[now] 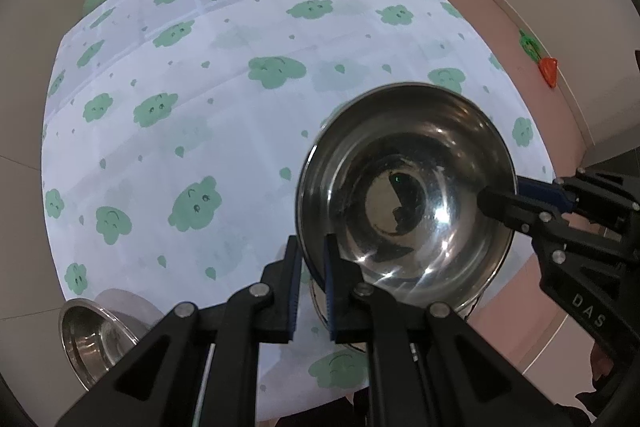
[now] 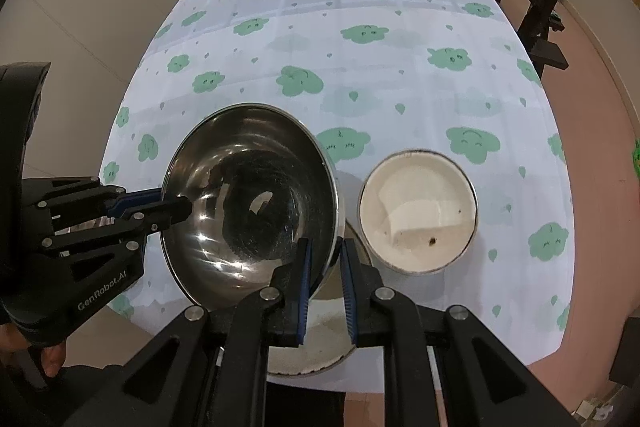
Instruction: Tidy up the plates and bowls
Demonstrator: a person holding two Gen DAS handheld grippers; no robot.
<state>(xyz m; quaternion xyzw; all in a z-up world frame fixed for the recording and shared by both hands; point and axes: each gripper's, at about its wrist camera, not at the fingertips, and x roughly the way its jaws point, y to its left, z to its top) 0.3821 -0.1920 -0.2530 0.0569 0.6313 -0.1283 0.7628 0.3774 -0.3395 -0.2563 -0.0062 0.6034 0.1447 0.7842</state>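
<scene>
A: Steel bowl [image 1: 404, 195] rides above the table's [image 1: 200, 87] near edge, left gripper [image 1: 314, 291] and right gripper [image 2: 325, 291] each clamped on opposite sides of its rim, over an enamel plate [image 2: 316, 347].

B: Risk?

A: Thin, slick rim. If one hand outpaces the other, it could twist free and clatter onto the plate.

B: Neighbours?

A: White bowl [image 2: 418, 211] just beside, and another steel bowl [image 1: 96, 335] at the near left edge; either could be knocked.

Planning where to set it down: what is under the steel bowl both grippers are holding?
Under the steel bowl, a cream plate shows on the tablecloth. The bowl and right gripper cover most of the plate.
</scene>
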